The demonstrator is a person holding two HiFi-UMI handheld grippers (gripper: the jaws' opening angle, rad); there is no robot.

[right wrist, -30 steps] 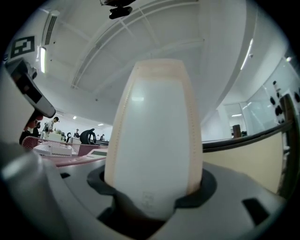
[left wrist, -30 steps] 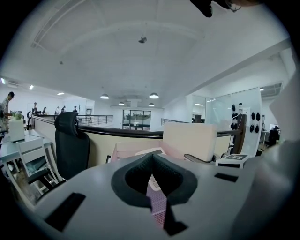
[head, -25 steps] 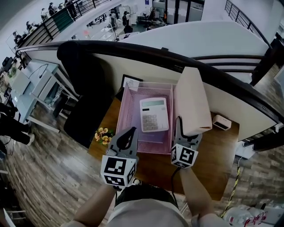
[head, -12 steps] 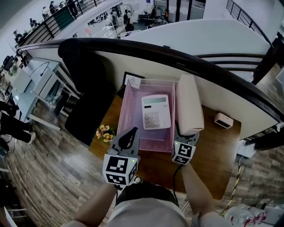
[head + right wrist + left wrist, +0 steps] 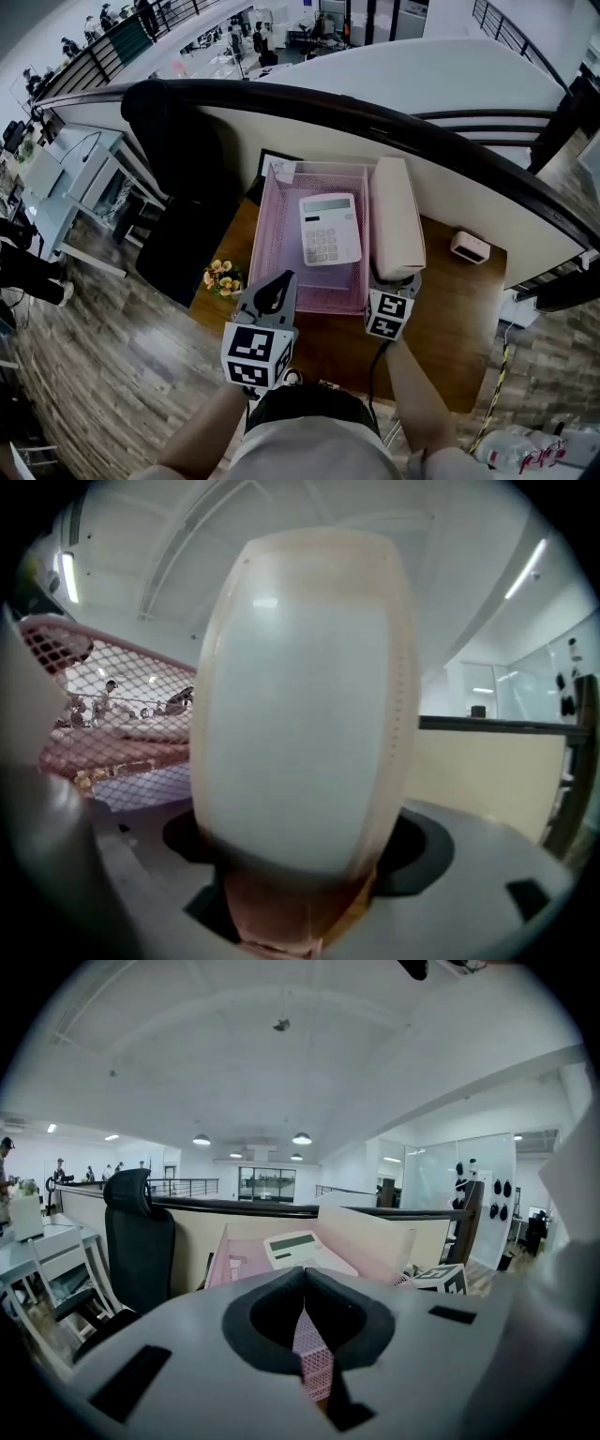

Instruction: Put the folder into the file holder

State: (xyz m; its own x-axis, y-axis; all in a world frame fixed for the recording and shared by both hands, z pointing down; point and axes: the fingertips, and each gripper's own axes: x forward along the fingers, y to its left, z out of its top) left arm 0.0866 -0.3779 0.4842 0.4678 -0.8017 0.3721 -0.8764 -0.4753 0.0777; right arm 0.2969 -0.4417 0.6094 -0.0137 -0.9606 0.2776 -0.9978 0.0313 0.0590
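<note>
As the right gripper [image 5: 394, 283] opens around it, the folder [image 5: 396, 220] has tipped lower.

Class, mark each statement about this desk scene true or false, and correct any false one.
1. A calculator lies in the pink mesh tray. True: the calculator rests in the tray.
2. The left gripper's jaws stand wide apart. False: the left gripper has its jaws together, with nothing between them.
3. The folder is between the right gripper's jaws. True: the folder is there, and the right gripper is opening its jaws.
4. The yellow flowers sit inside the tray. False: the flowers stand on the desk, left of the tray.
</note>
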